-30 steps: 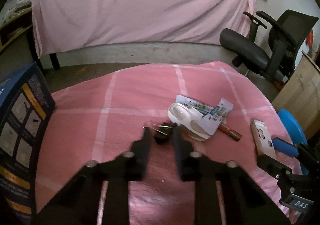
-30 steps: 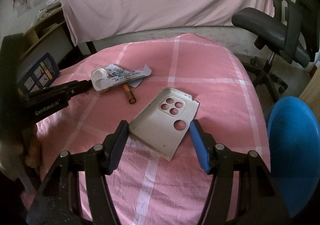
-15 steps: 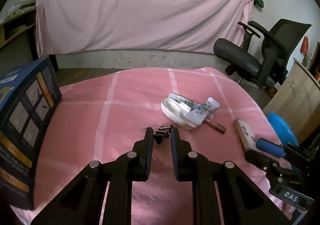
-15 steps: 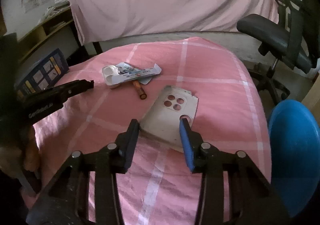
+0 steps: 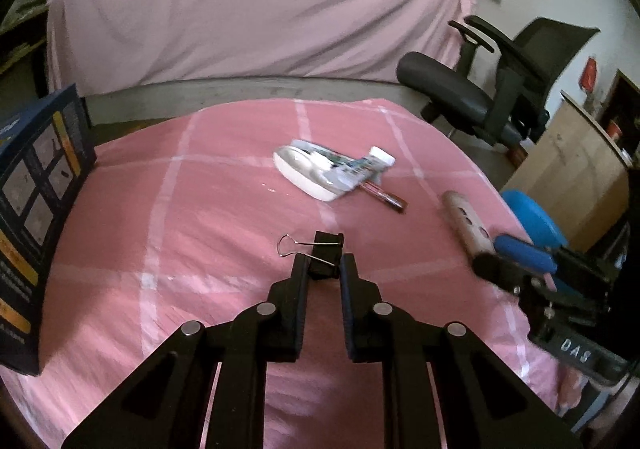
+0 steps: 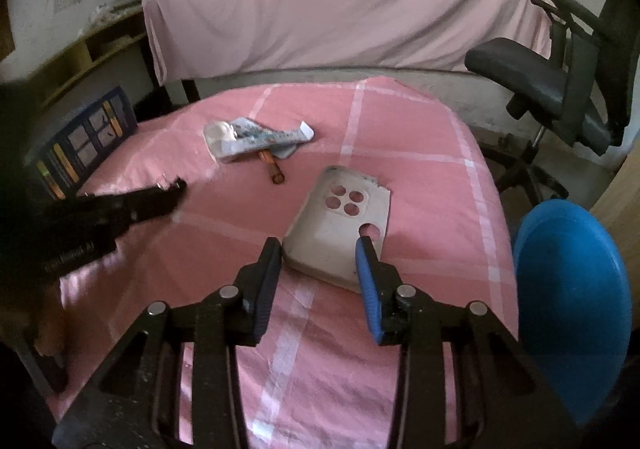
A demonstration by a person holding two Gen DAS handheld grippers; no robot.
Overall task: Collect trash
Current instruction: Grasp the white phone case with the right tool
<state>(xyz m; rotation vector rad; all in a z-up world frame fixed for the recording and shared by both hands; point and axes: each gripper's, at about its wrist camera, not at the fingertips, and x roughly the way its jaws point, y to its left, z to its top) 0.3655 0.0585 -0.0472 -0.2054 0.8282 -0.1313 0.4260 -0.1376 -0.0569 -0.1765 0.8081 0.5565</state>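
My left gripper is shut on a black binder clip and holds it just above the pink checked cloth. A beige phone case with round camera holes sits between the fingers of my right gripper. Its jaws are closing, and the pads press on the case's two long edges. In the left wrist view the case shows edge-on, tilted up off the cloth. Farther back lie a white container, a flattened tube and a brown stick.
A dark blue printed box stands at the table's left edge. A blue round bin sits low at the right, beside a wooden cabinet. An office chair stands behind right, and a pink sheet hangs at the back.
The left gripper closed on the binder clip and raised it off the cloth, drawing back. The right jaws narrowed from wide apart onto the phone case's edges.
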